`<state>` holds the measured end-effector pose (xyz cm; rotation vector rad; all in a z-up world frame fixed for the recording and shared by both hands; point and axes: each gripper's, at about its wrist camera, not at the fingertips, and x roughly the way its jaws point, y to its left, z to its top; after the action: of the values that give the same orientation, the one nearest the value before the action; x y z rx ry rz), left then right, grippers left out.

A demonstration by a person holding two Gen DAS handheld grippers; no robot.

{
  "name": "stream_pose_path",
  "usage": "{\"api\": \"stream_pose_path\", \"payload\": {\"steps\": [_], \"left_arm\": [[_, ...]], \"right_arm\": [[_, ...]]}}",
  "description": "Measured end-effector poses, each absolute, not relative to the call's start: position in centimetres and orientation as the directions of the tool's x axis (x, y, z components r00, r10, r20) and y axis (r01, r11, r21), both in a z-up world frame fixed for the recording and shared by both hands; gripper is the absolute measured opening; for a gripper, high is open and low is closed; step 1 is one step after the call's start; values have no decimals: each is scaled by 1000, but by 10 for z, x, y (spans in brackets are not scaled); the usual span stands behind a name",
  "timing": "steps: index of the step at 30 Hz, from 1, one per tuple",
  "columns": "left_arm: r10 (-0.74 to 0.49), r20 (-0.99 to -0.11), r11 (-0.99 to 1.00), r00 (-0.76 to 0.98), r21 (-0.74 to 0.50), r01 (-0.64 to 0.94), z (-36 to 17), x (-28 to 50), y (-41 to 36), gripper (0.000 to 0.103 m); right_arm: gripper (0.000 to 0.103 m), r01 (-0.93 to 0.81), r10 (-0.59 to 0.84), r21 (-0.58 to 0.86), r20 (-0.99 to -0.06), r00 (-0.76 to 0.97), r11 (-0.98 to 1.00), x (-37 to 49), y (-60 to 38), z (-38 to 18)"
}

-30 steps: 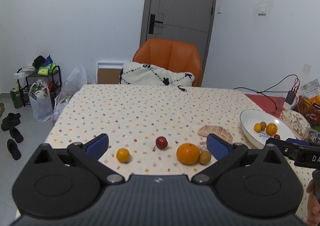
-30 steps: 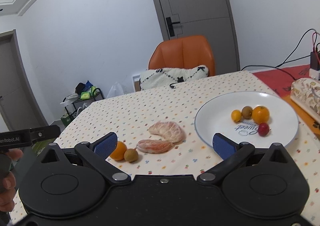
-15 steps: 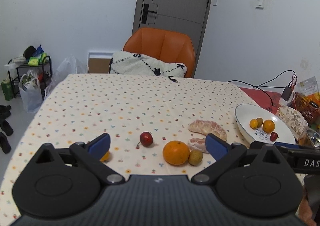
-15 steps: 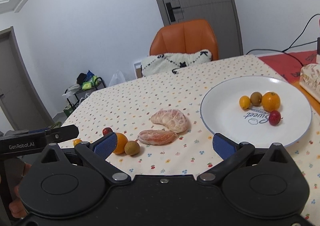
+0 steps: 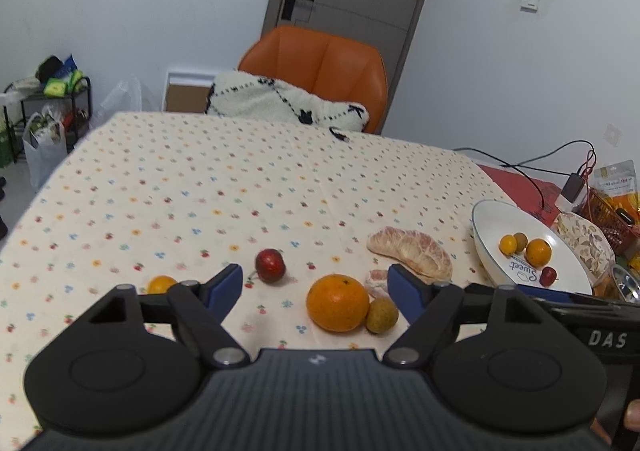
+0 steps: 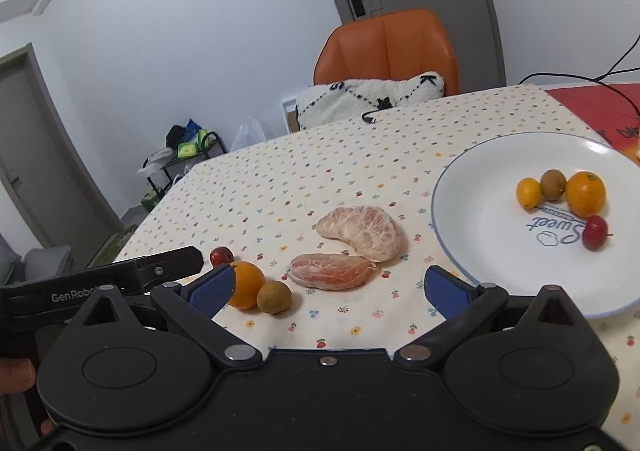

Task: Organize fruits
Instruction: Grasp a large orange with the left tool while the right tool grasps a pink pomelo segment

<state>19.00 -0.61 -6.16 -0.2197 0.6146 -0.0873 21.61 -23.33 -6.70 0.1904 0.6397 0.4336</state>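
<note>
The orange (image 5: 337,303) is sitting on the table (image 5: 240,187), touching a brown fruit (image 5: 382,315), between the wide-spread fingers of the left gripper (image 5: 315,285). The right gripper (image 6: 327,285) is hovering wide near the plate (image 6: 472,251).

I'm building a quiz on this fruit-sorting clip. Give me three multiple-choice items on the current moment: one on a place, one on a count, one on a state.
1. Where does the small brown fruit on the tablecloth lie?
A. touching the large orange
B. on the plate
C. on the chair

2. How many fruits are on the white plate?
A. two
B. four
C. six

3. How is the left gripper?
A. shut on the orange
B. shut on nothing
C. open, holding nothing

Answers: 1 A, the two sit against each other in both views. 2 B, two orange, one brown and one red fruit lie there. 3 C, its blue pads stand wide apart with the fruit beyond them.
</note>
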Motion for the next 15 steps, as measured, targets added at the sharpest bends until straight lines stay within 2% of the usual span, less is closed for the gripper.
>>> {"api": "stream_pose_path", "payload": {"steps": [3, 7, 15], "left_arm": [[-162, -602, 973, 782, -228, 27, -67, 200, -9, 67], [-184, -623, 969, 760, -245, 33, -71, 209, -10, 65], [-195, -646, 964, 738, -265, 23, -83, 222, -11, 56]], "right_arm": [[94, -344, 456, 300, -549, 700, 890, 224, -229, -69], [80, -335, 462, 318, -572, 678, 887, 235, -228, -75], [64, -349, 488, 341, -595, 638, 873, 249, -225, -82]]}}
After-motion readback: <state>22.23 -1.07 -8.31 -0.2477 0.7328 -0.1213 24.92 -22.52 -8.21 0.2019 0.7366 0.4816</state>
